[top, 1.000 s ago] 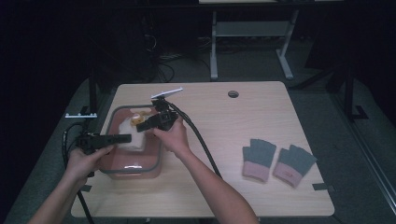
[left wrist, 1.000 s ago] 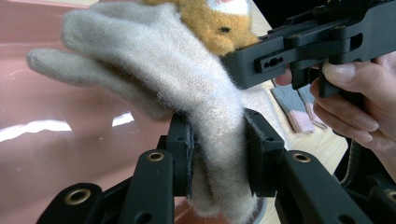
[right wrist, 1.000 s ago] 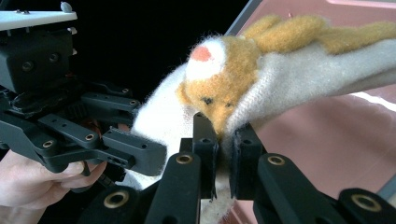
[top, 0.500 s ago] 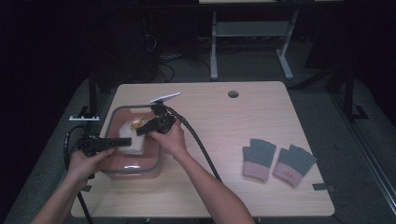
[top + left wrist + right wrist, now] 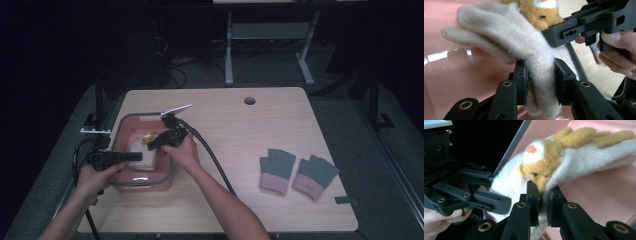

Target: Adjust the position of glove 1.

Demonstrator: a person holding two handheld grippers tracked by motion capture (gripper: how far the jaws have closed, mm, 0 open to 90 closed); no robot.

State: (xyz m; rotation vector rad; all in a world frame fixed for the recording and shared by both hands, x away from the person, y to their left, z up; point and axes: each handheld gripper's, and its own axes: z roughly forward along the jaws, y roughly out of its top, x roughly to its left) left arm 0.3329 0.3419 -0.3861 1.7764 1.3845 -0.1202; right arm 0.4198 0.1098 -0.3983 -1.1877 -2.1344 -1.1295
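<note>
Between my two grippers, over the pink bin (image 5: 131, 182), left gripper (image 5: 540, 80) and right gripper (image 5: 543, 195) each pinch the cream glove (image 5: 506, 40), keeping it spread for placing.

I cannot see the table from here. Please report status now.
Left gripper shut on cream glove. Right gripper shut on same glove, over pink bin. Grey gloves far right, nothing blocking.

High view looks down from afar; 2 gripper views sit close, sharing the cream glove (image 5: 506, 45).
</note>
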